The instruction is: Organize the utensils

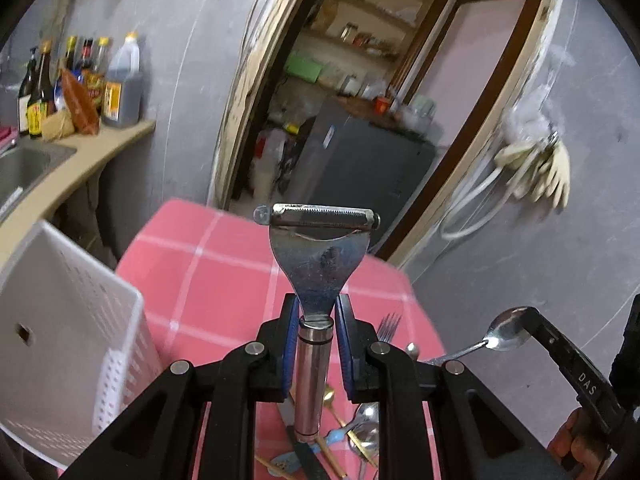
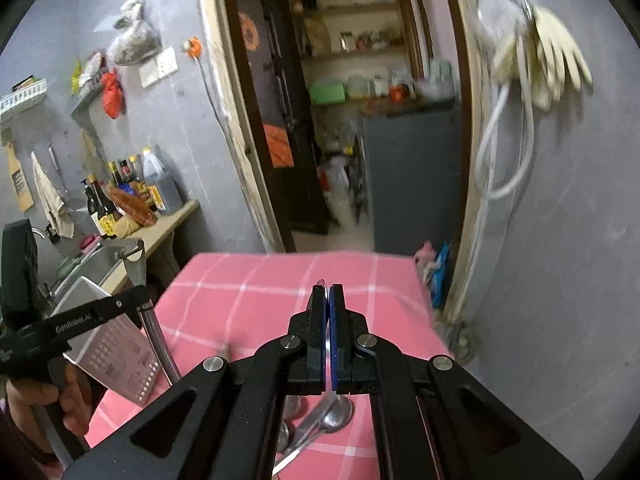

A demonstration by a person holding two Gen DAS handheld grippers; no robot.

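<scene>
Left hand-held gripper, marked "GenRoboLAI", clamps peeler

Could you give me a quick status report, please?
Left gripper shut on peeler. Right gripper shut on spoon. White basket left, nothing blocking.

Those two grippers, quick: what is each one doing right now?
Left gripper: closed on a metal peeler, gripped at its neck.
Right gripper: closed on a spoon, held by its handle.
</scene>
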